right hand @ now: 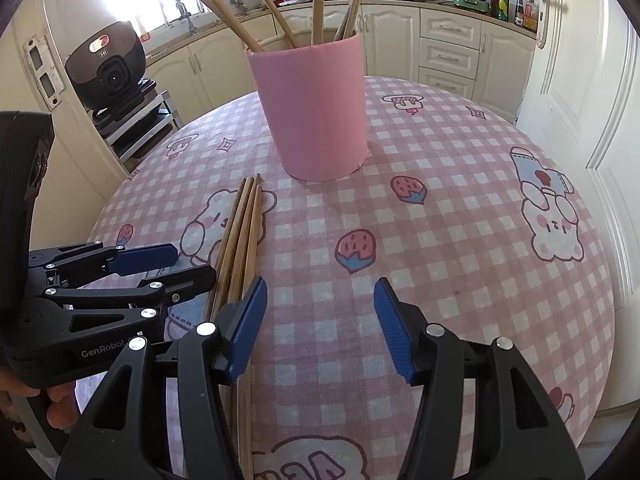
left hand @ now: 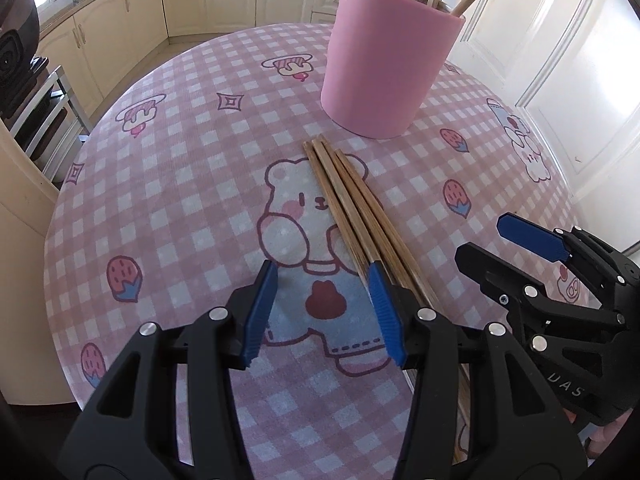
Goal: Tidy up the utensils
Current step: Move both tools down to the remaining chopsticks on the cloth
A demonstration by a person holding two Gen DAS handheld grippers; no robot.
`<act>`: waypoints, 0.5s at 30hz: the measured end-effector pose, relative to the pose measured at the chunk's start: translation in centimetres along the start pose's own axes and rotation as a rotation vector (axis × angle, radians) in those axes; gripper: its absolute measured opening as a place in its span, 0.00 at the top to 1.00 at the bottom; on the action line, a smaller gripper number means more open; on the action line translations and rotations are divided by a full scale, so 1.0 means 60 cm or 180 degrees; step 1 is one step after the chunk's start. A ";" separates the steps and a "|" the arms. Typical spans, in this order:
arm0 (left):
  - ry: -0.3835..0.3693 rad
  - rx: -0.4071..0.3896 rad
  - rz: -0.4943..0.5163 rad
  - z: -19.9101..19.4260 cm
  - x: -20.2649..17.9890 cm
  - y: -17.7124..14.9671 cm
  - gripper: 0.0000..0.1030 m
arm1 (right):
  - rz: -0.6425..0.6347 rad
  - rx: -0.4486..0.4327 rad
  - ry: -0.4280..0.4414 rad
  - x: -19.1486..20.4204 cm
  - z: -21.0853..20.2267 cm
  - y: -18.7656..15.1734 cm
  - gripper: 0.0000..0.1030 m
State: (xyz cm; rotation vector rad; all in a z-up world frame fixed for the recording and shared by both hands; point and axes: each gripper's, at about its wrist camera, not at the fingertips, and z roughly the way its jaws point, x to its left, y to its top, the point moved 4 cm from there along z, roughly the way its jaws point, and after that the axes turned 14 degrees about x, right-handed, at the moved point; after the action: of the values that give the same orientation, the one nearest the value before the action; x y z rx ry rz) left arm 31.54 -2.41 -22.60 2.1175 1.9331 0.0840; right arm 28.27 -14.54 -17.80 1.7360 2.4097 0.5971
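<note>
Meanwhile both blue-padded black grippers, left gripper (left hand: 322, 312) and right gripper (right hand: 320, 328), are hovering wide apart and empty beside the loose wooden chopsticks (left hand: 352, 204) lying before the pink cylindrical holder (left hand: 386, 60).

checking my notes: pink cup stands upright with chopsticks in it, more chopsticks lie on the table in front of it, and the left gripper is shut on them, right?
Not quite: the left gripper is open and holds nothing, as the left wrist view shows. The pink cup does stand upright with chopsticks inside, and loose chopsticks lie before it.
</note>
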 end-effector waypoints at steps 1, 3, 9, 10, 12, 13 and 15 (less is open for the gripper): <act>0.0016 0.0003 -0.0023 0.001 -0.001 0.003 0.53 | -0.0008 0.0003 0.0002 0.001 0.001 0.001 0.49; 0.0034 0.0007 -0.0034 0.003 -0.004 0.008 0.53 | -0.0017 0.0009 -0.0019 0.003 0.000 0.001 0.48; 0.0058 0.0007 -0.0002 0.006 -0.015 0.013 0.55 | 0.0007 0.0002 -0.0015 -0.003 -0.001 0.002 0.46; 0.0040 0.0017 0.0022 0.005 -0.015 0.012 0.55 | 0.0006 -0.0001 -0.0014 -0.004 -0.002 0.002 0.46; 0.0000 0.0054 0.0029 0.004 -0.012 0.008 0.55 | 0.0000 -0.0001 -0.0018 -0.005 -0.002 0.002 0.46; -0.0007 0.0064 0.0020 0.004 -0.012 0.008 0.55 | 0.0006 -0.0001 -0.0018 -0.006 -0.001 0.002 0.46; 0.0000 0.0076 -0.0023 0.004 -0.012 0.009 0.55 | 0.0026 0.0006 -0.0011 -0.008 0.000 0.003 0.46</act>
State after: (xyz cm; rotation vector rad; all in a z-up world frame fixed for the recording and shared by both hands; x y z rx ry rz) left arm 32.04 -3.17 -22.62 2.1255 1.9509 0.0599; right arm 28.58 -14.92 -17.80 1.7469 2.4028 0.5925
